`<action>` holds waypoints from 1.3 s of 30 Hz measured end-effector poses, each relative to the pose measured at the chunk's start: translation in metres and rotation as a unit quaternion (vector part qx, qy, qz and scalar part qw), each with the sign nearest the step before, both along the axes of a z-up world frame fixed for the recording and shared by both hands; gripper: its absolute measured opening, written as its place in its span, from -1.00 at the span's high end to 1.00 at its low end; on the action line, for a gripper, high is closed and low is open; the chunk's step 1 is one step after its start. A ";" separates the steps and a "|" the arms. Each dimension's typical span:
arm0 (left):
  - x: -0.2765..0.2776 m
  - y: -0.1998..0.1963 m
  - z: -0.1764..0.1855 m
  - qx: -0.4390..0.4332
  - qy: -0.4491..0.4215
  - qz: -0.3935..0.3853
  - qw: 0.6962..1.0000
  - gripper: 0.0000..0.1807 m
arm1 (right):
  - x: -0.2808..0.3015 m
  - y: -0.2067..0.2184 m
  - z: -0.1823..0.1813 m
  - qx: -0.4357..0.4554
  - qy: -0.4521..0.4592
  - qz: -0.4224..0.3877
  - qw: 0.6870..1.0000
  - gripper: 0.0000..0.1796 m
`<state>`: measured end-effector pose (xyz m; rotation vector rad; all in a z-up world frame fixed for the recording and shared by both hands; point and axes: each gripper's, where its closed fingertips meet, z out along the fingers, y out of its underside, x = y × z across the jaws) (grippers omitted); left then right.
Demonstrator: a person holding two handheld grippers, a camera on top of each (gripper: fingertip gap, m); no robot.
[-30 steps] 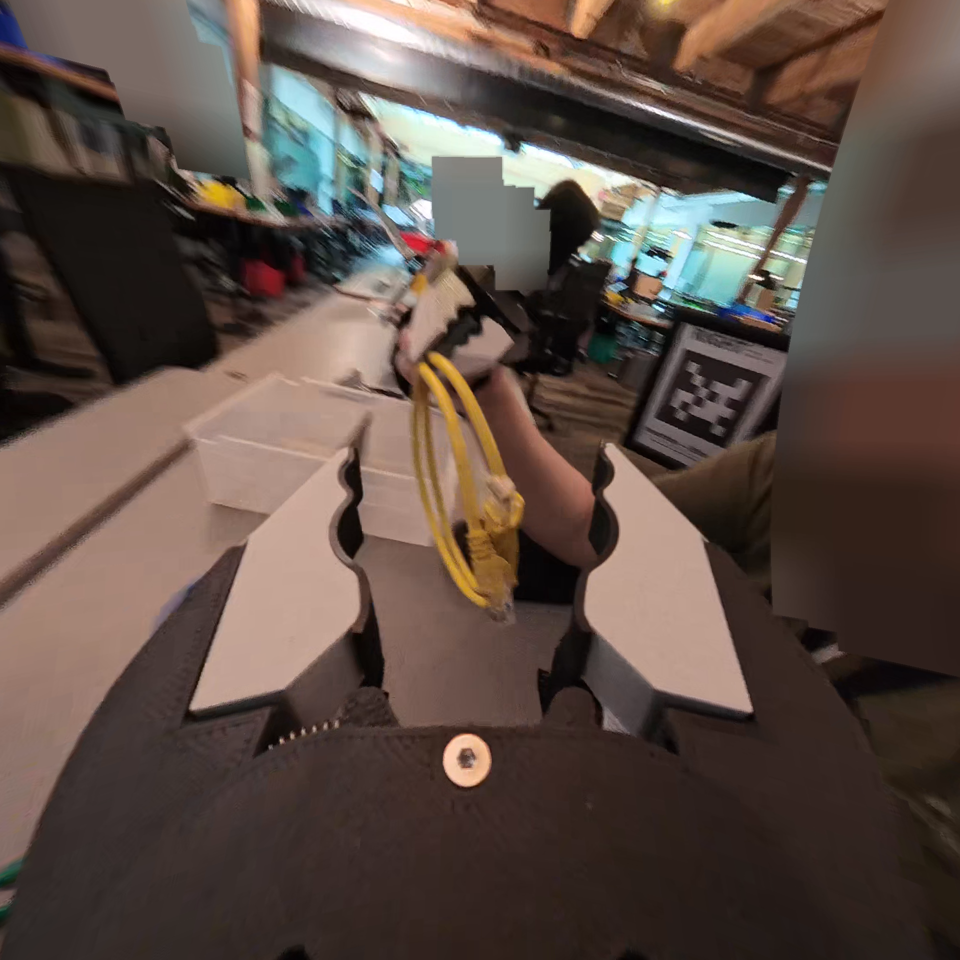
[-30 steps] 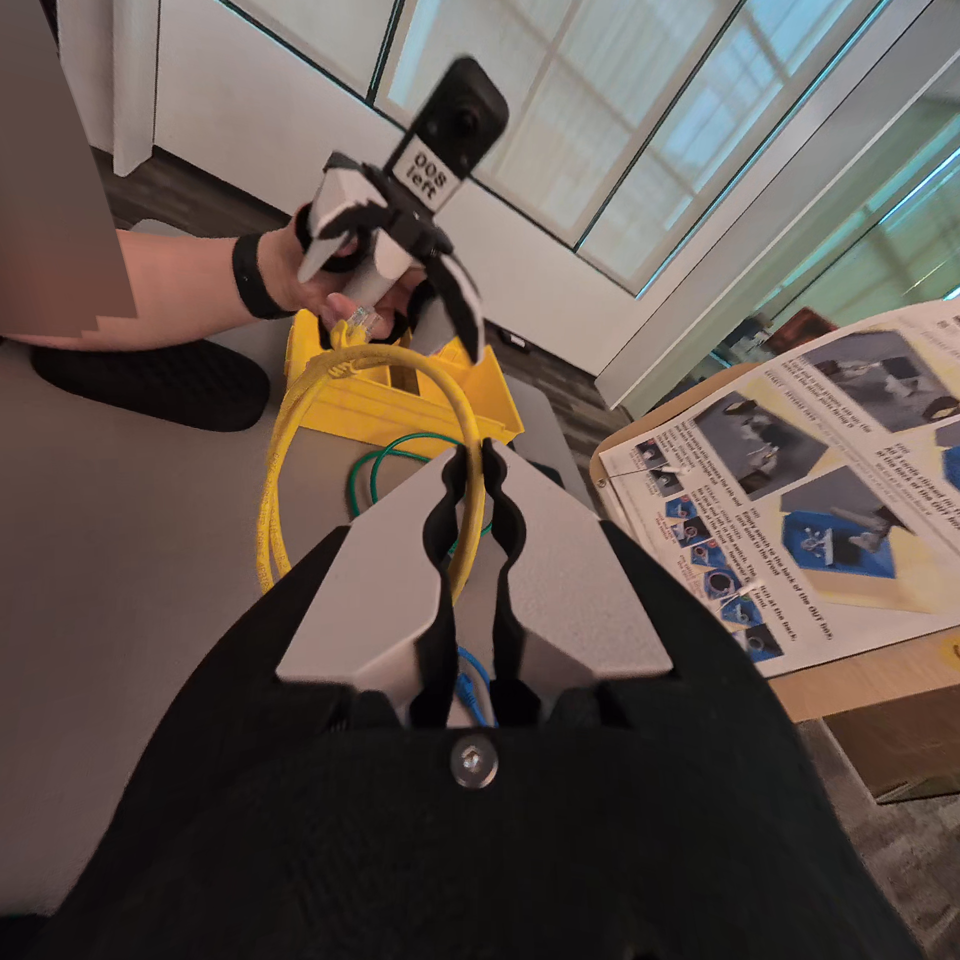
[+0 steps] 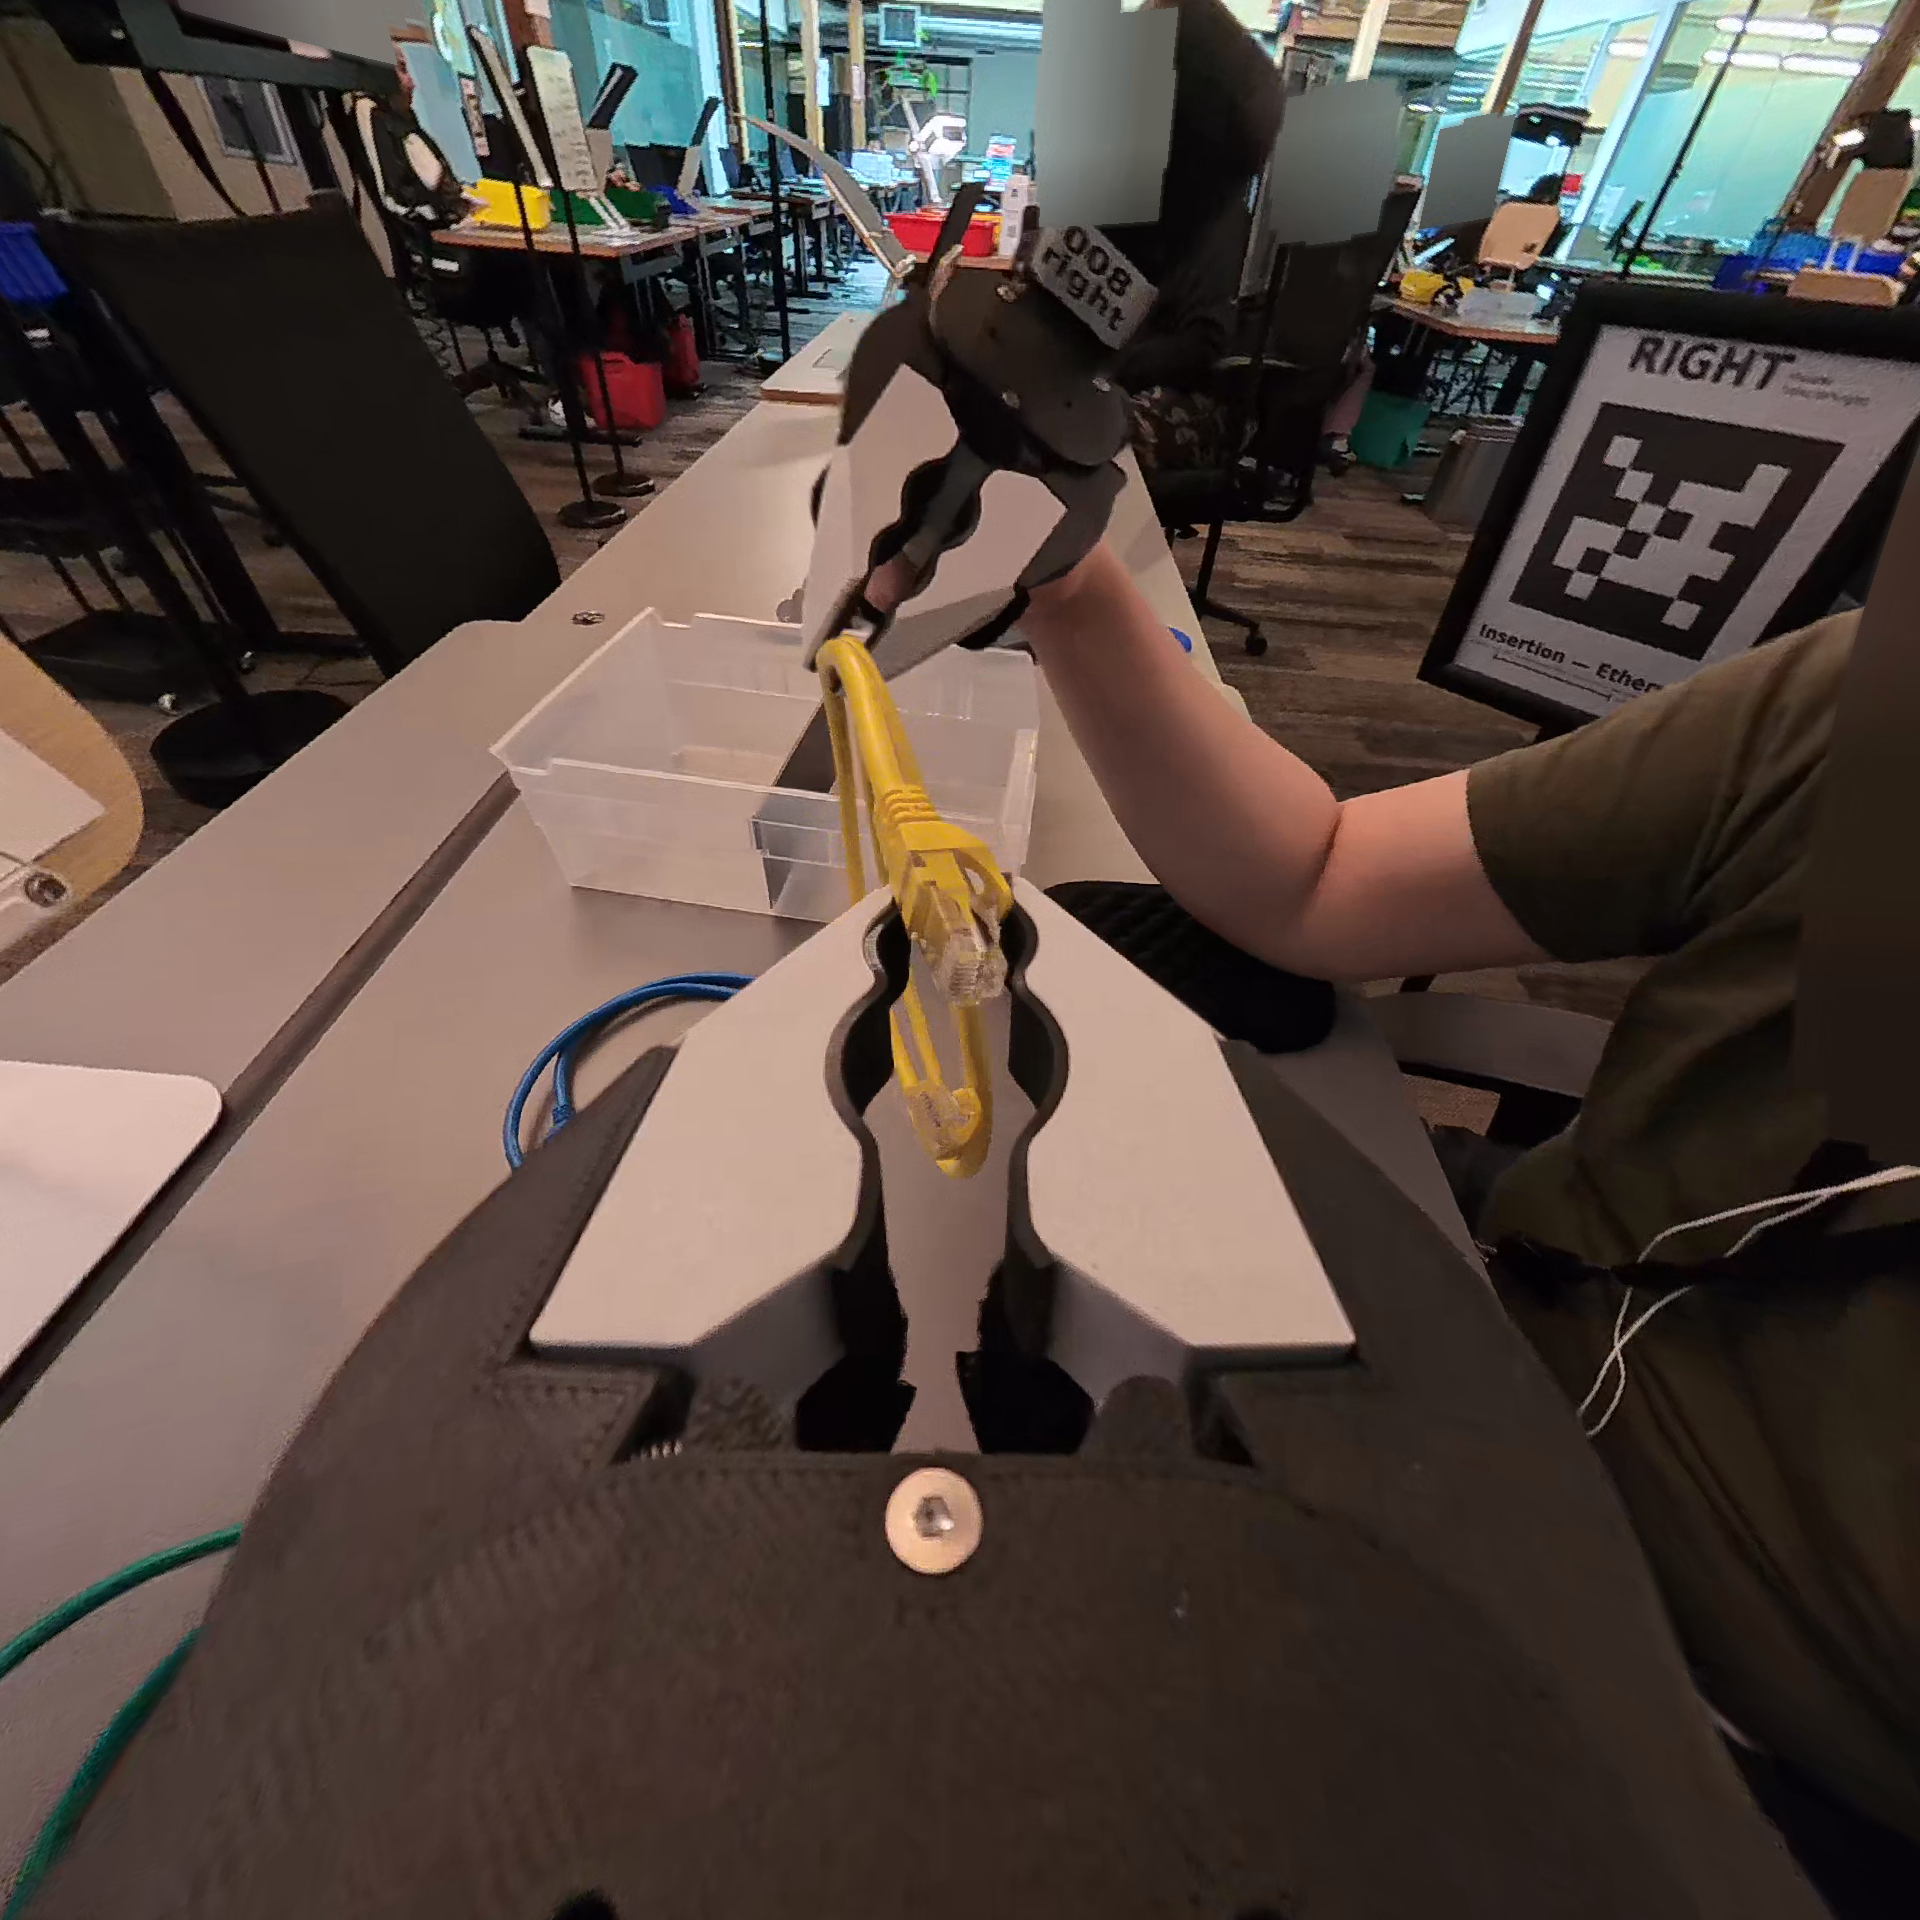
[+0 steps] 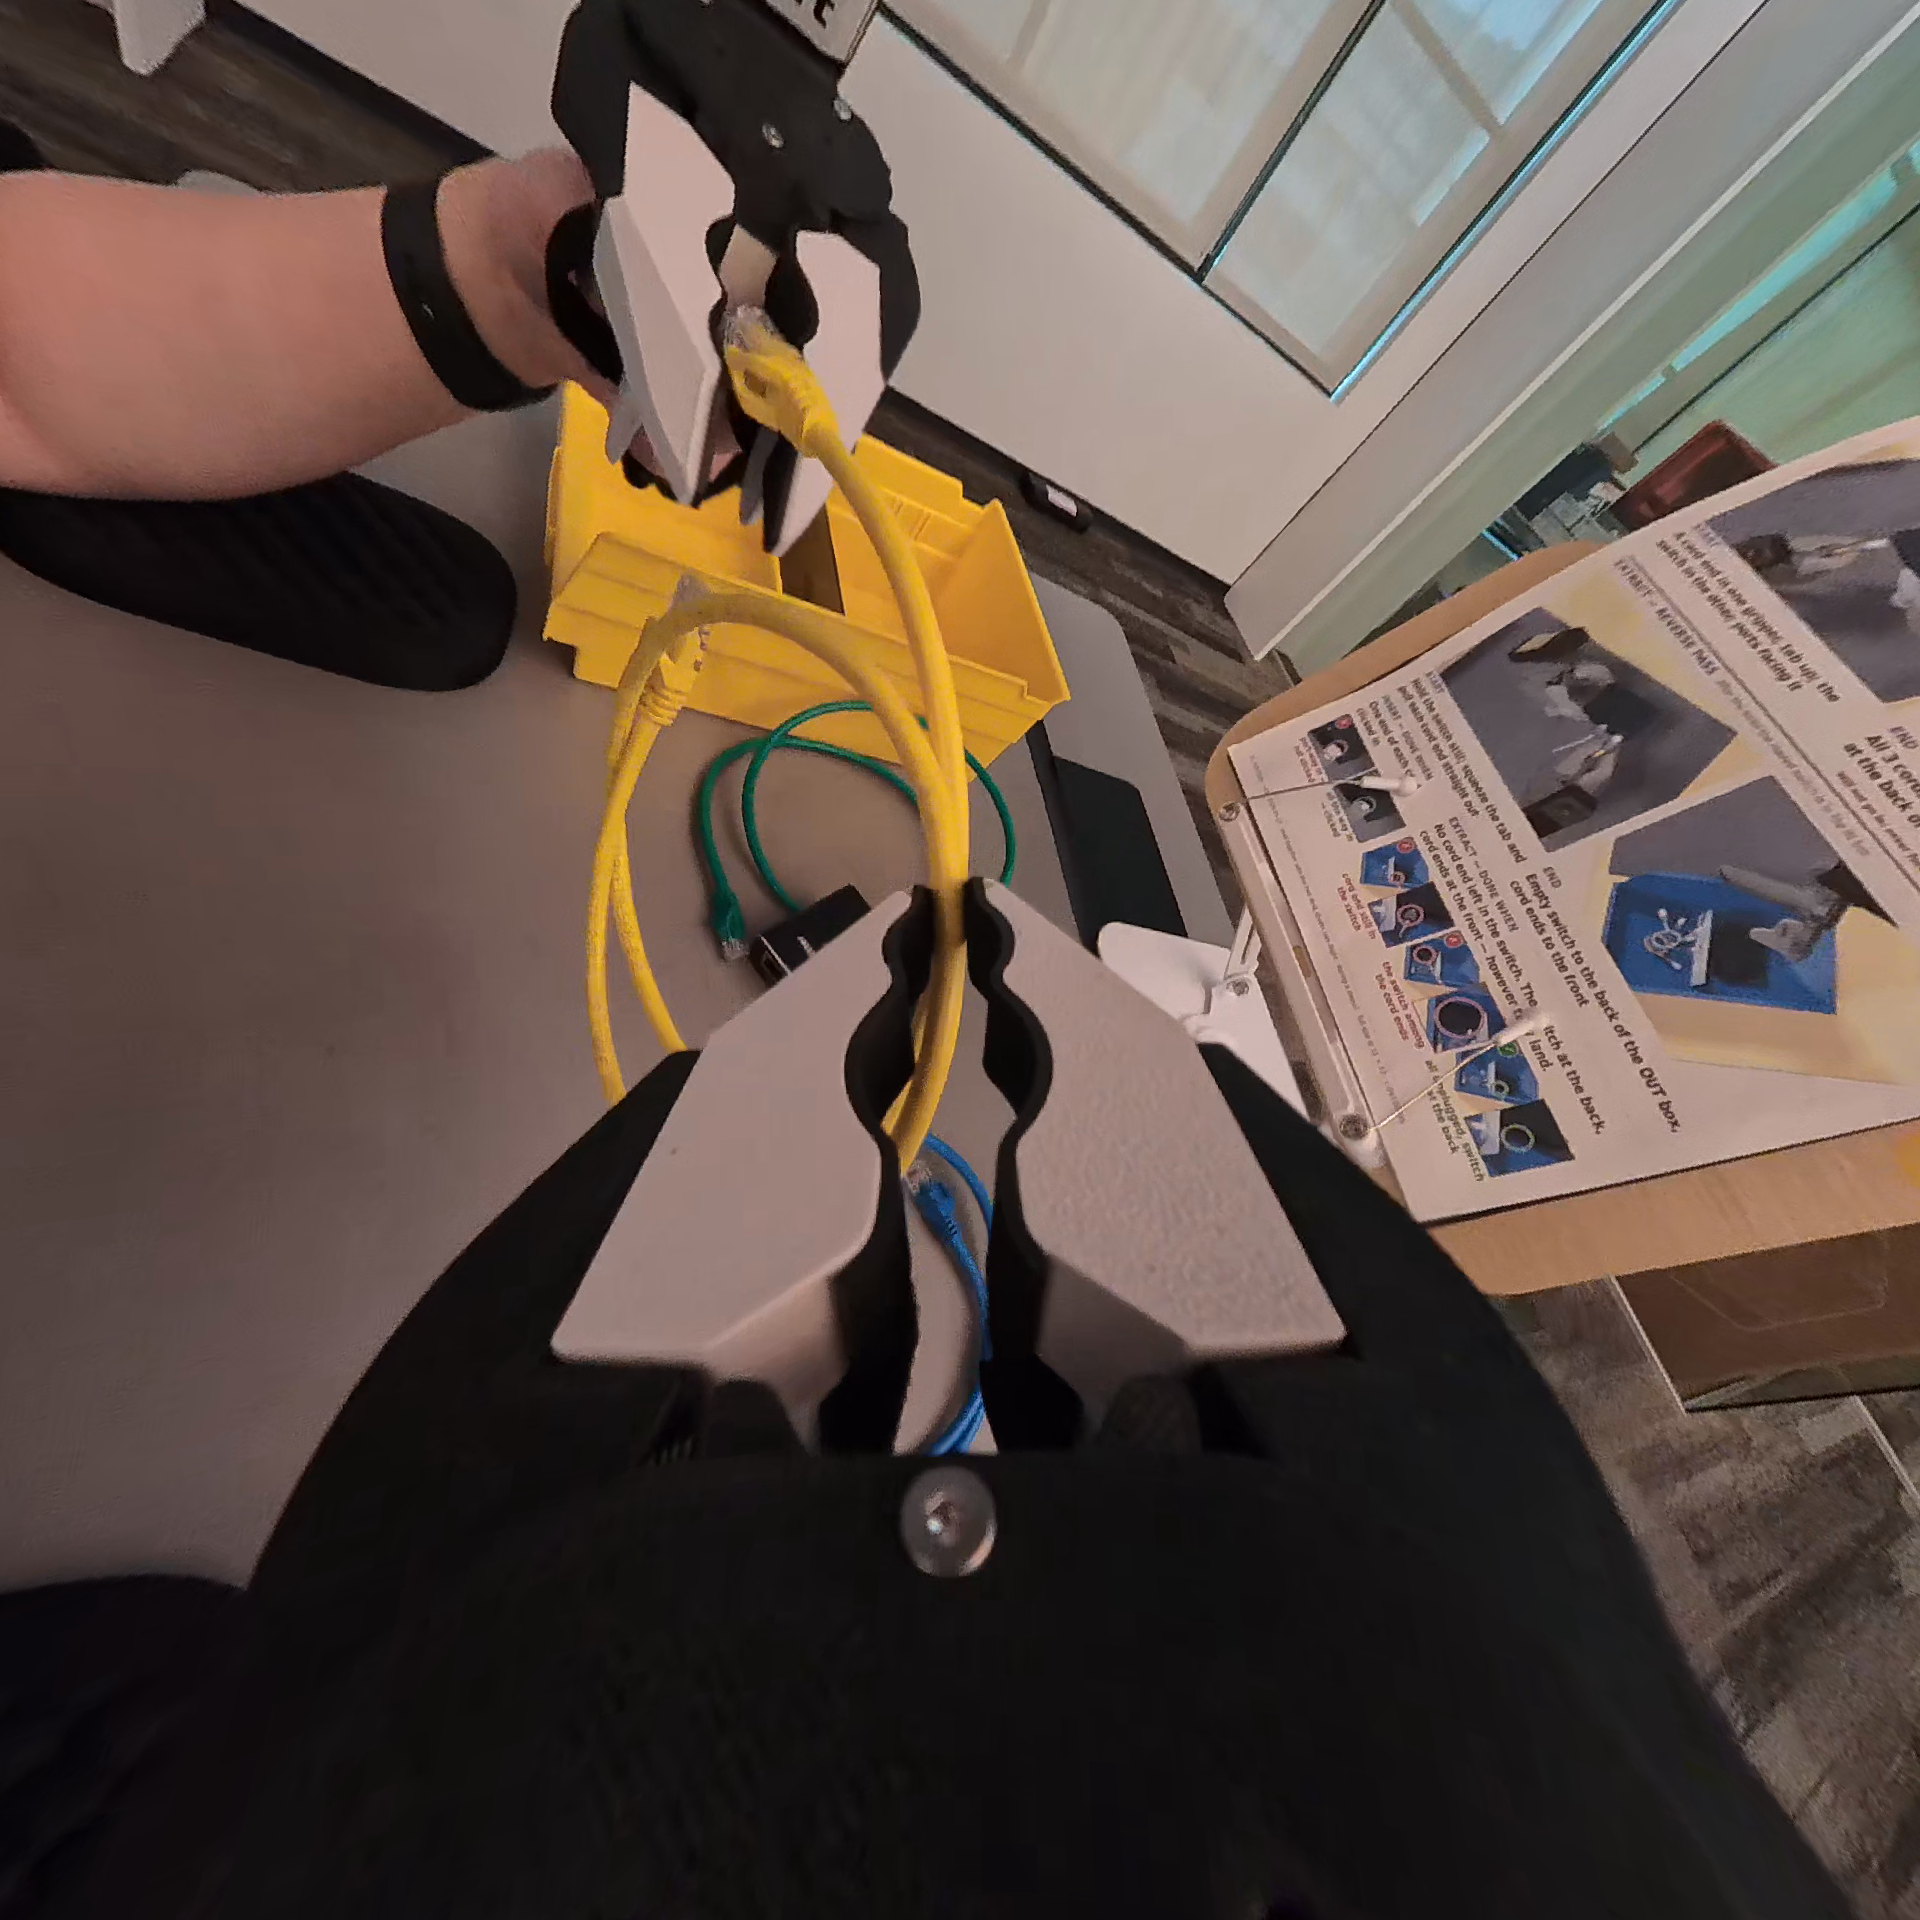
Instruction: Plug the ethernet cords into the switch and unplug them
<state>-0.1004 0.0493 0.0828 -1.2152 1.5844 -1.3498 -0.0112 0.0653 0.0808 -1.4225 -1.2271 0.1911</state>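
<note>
A yellow ethernet cord (image 4: 603, 914) hangs in a loop between my two grippers above the grey table (image 4: 260, 935). My right gripper (image 4: 940, 899) is shut on the middle of the cord; it also shows raised in the left wrist view (image 3: 844, 636). My left gripper (image 3: 951, 914) is shut on one clear-tipped yellow plug (image 3: 961, 935); it also shows in the right wrist view (image 4: 727, 488). The cord's other plug (image 4: 675, 665) dangles free. The small black switch (image 4: 805, 930) lies on the table, partly hidden behind my right fingers. A green cord (image 4: 862, 790) and a blue cord (image 4: 951, 1226) lie beside it.
A yellow bin (image 4: 966, 634) stands behind the cords. A clear plastic bin (image 3: 665, 769) stands farther along the table. A black arm pad (image 4: 260, 582) lies under the person's forearm. An instruction sheet (image 4: 1558, 883) on a wooden stand is at the right. My hands' fingertips stand some 10 centimetres from each other.
My left gripper was open with the cord hanging ahead of it; it has moved in and shut on the yellow plug. My right gripper still holds the cord.
</note>
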 end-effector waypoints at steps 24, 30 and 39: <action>0.011 0.046 -0.011 -0.015 0.015 0.123 0.992 0.49 | 0.004 0.024 -0.027 -0.037 -0.060 -0.071 0.995 0.94; 0.017 0.043 -0.044 0.040 0.085 0.113 0.989 0.38 | 0.011 0.028 -0.013 -0.020 -0.031 -0.091 0.995 0.95; 0.033 0.055 -0.080 0.012 0.125 0.114 0.986 0.71 | 0.015 0.023 0.004 0.004 -0.001 -0.089 0.996 0.94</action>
